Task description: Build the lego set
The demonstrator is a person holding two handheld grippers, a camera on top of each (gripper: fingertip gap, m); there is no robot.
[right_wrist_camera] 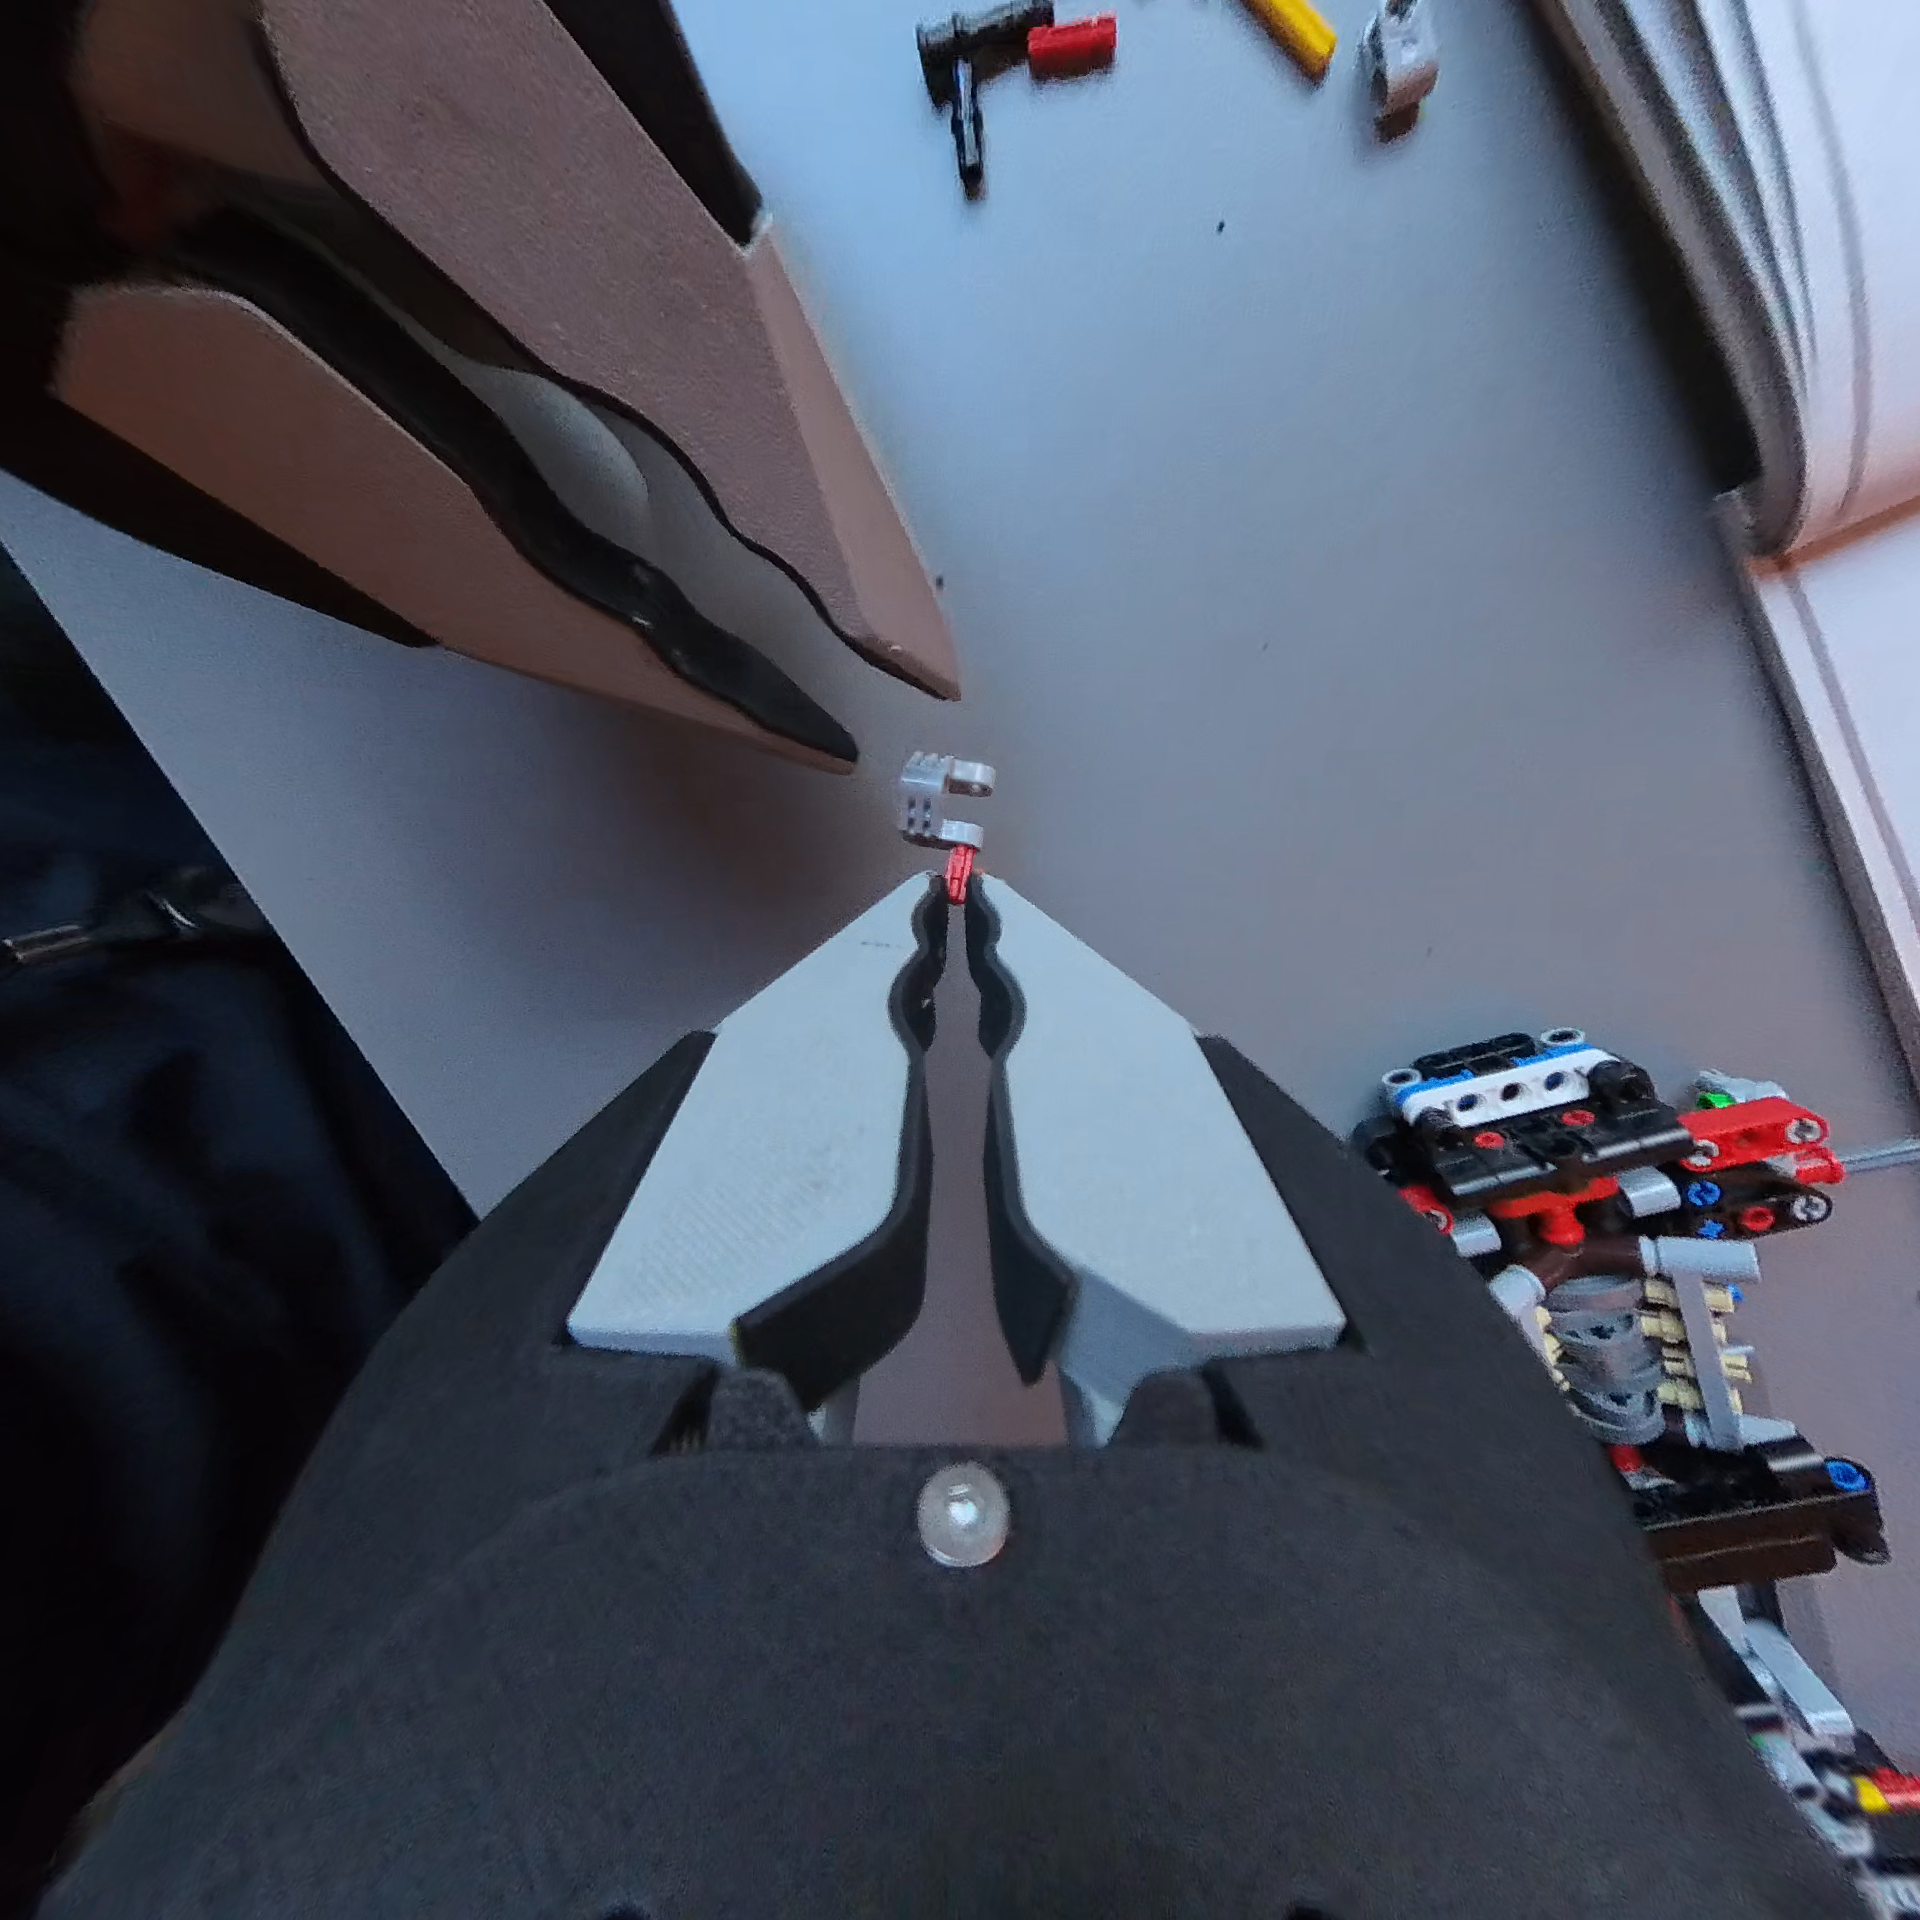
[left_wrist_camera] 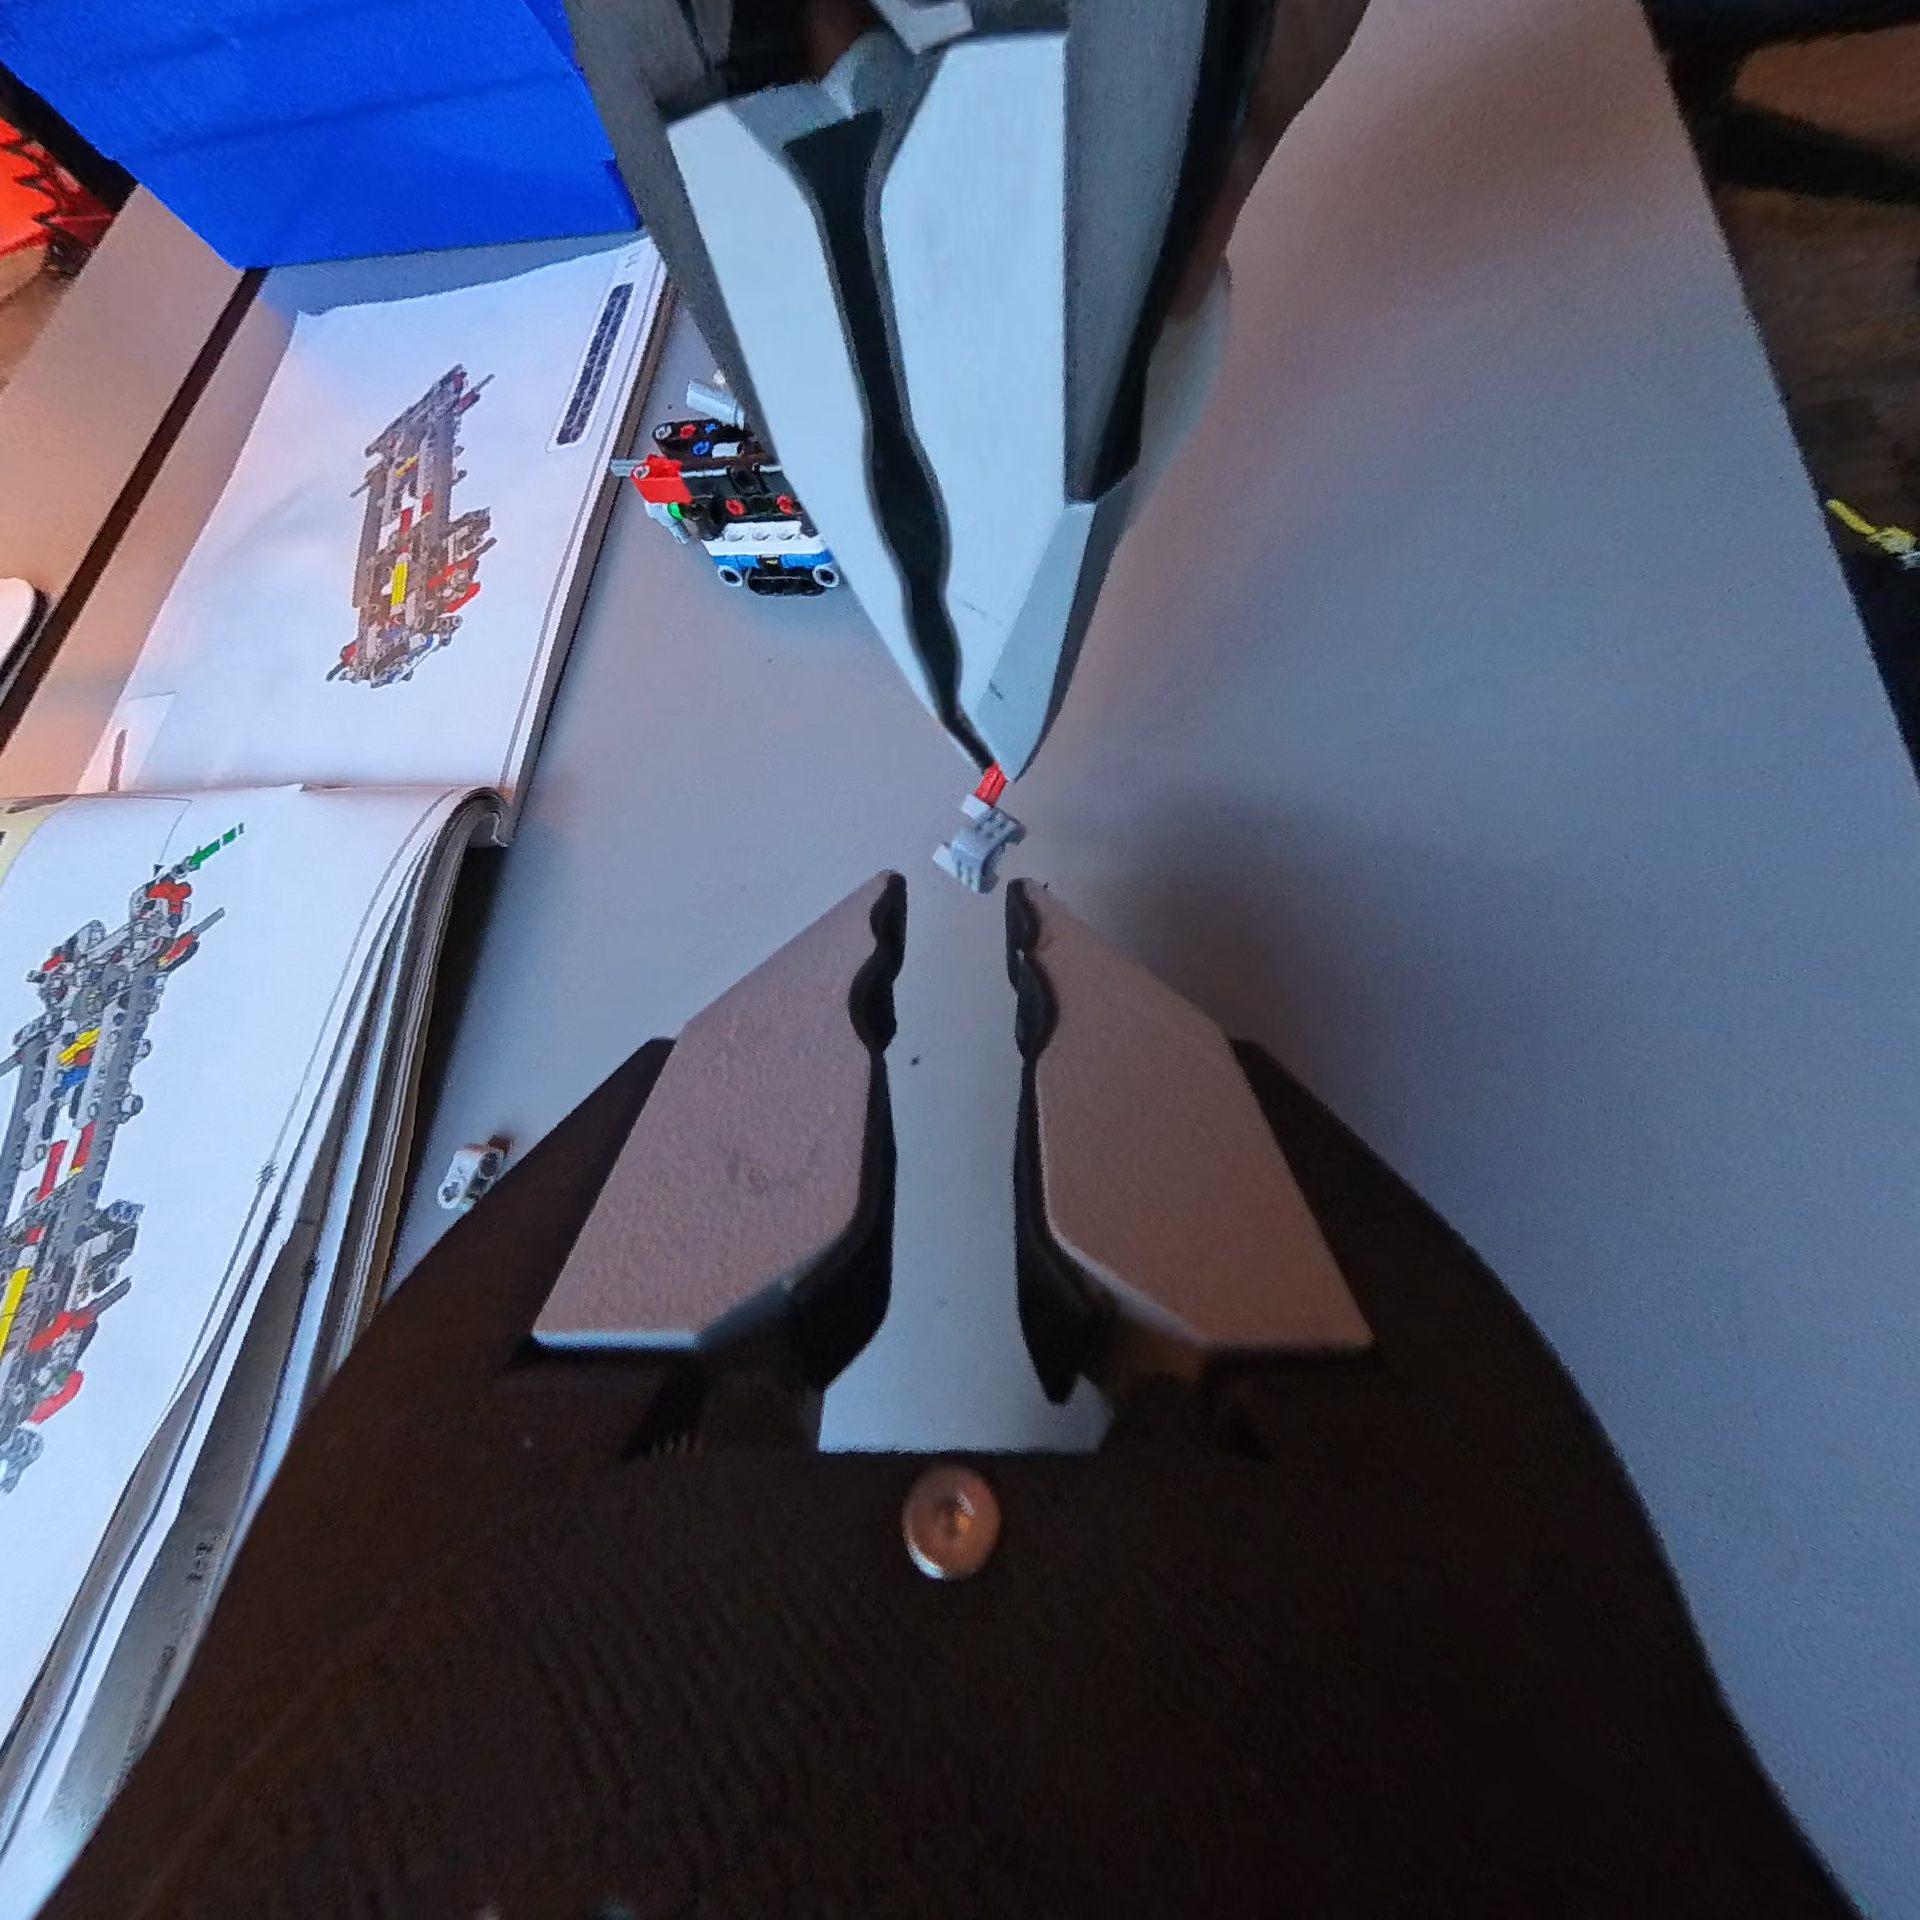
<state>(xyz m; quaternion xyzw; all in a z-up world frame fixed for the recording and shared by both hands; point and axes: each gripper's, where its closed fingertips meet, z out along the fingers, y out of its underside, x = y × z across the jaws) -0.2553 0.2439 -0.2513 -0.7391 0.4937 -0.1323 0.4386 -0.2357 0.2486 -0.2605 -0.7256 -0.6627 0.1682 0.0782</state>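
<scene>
Two hand-held grippers are meeting tip to tip above a pale grey table (left_wrist_camera: 1403,727). The right gripper (right_wrist_camera: 958,883), with light grey fingers, is pointing forward, and its black pads are pinching a small red pin (right_wrist_camera: 961,868) at the very tips. A single light grey C-shaped connector (right_wrist_camera: 940,800) is sitting on the far end of that pin, carried clear of the table.

The left gripper (left_wrist_camera: 956,883), with tan fingers, is facing the right one from the opposite side. Its jaws are standing narrowly apart with bare table showing between them, and the grey connector is hanging just beyond its tips, untouched.

Two open instruction booklets are lying to one side: a near booklet (left_wrist_camera: 156,1091) with curling pages and a far booklet (left_wrist_camera: 416,540), each showing one coloured model drawing. One partly built brick model (right_wrist_camera: 1600,1247), in black, red, white and blue, is standing near the right gripper, its lower end blurring out of frame. Four loose pieces are lying at the far table edge: a black piece (right_wrist_camera: 961,73), a red piece (right_wrist_camera: 1070,44), a yellow piece (right_wrist_camera: 1294,36) that is cut off, and a grey piece (right_wrist_camera: 1397,62). A blue box (left_wrist_camera: 312,114) is standing beyond the booklets, also cut off. How much of the pin is inside the pads is hidden.
</scene>
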